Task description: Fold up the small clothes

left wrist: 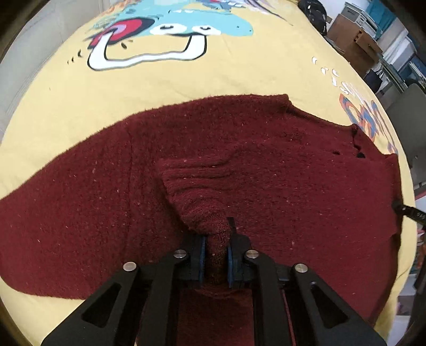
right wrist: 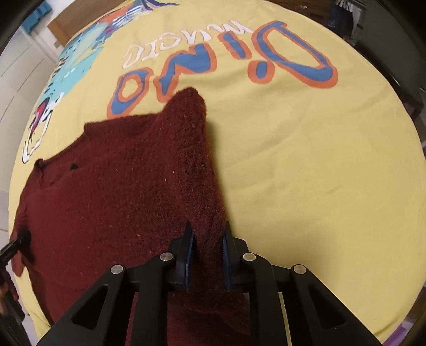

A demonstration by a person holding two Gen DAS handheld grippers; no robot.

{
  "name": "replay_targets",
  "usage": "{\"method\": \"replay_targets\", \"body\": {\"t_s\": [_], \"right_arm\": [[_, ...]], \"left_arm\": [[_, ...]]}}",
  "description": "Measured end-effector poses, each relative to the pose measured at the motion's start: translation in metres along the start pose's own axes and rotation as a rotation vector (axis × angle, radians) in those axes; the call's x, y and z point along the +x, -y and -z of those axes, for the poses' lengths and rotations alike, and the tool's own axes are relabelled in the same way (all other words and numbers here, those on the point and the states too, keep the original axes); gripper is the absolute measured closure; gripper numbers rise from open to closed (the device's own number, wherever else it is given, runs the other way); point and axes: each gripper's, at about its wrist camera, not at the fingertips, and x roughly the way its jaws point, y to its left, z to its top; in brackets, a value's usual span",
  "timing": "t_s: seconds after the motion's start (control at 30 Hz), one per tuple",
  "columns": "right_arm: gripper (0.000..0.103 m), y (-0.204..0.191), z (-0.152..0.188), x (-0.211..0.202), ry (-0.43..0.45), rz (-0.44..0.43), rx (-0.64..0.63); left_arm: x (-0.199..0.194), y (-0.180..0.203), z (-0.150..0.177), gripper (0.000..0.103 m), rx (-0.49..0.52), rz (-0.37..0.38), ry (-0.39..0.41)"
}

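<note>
A small dark red knit sweater (left wrist: pixel 266 165) lies spread on a yellow printed cloth (left wrist: pixel 186 79). My left gripper (left wrist: pixel 216 239) is shut on a bunched sleeve with a ribbed cuff (left wrist: pixel 194 170), held over the sweater's body. The sweater also shows in the right wrist view (right wrist: pixel 111 191). My right gripper (right wrist: pixel 207 237) is shut on a raised fold of the sweater's edge (right wrist: pixel 194 149), lifted above the cloth (right wrist: pixel 306 173). The tip of the other gripper shows at the left edge of the right wrist view (right wrist: pixel 16 243).
The yellow cloth carries a cartoon dinosaur print (left wrist: pixel 159 34) and "Dino Music" lettering (right wrist: pixel 226 61). Cardboard boxes and shelves (left wrist: pixel 372 40) stand beyond the table at the right. A dark bag (left wrist: pixel 315 13) lies at the far edge.
</note>
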Motion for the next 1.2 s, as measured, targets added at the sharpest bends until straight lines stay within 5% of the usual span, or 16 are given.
{"method": "replay_targets", "body": {"t_s": [0.17,0.3,0.37,0.43,0.47,0.5,0.77,0.9,1.03,1.2], "right_arm": [[0.08,-0.009,0.0,0.004,-0.002,0.023,-0.015],[0.07,-0.023,0.007,-0.015,0.032,0.057,-0.082],[0.049,-0.036,0.015,-0.029,0.072,0.087,-0.145],[0.024,-0.048,0.02,-0.045,0.118,0.093,-0.187],[0.021,-0.058,0.023,-0.052,0.142,0.087,-0.21],[0.021,-0.068,0.026,-0.058,0.16,0.081,-0.23],[0.007,-0.137,0.042,-0.056,0.221,0.047,-0.364],[0.001,-0.16,0.051,-0.029,0.212,0.049,-0.387],[0.001,-0.164,0.06,0.005,0.17,0.071,-0.38],[0.001,-0.144,0.061,0.027,0.168,0.069,-0.385]], "left_arm": [[0.011,0.001,0.005,0.08,0.024,-0.057,0.002],[0.006,0.006,0.004,0.064,0.054,-0.133,-0.012],[-0.002,0.007,0.003,0.055,0.05,-0.167,0.006],[-0.014,0.011,0.005,0.026,0.036,-0.175,0.05],[-0.017,0.014,0.005,0.007,0.034,-0.167,0.067],[-0.022,0.021,0.006,0.001,0.037,-0.157,0.092],[-0.022,0.088,0.011,0.001,0.175,-0.121,0.176],[-0.003,0.086,0.018,0.001,0.164,-0.08,0.127],[0.031,0.091,0.028,0.001,0.159,-0.105,0.075],[0.036,0.077,0.033,0.001,0.177,-0.138,0.101]]}}
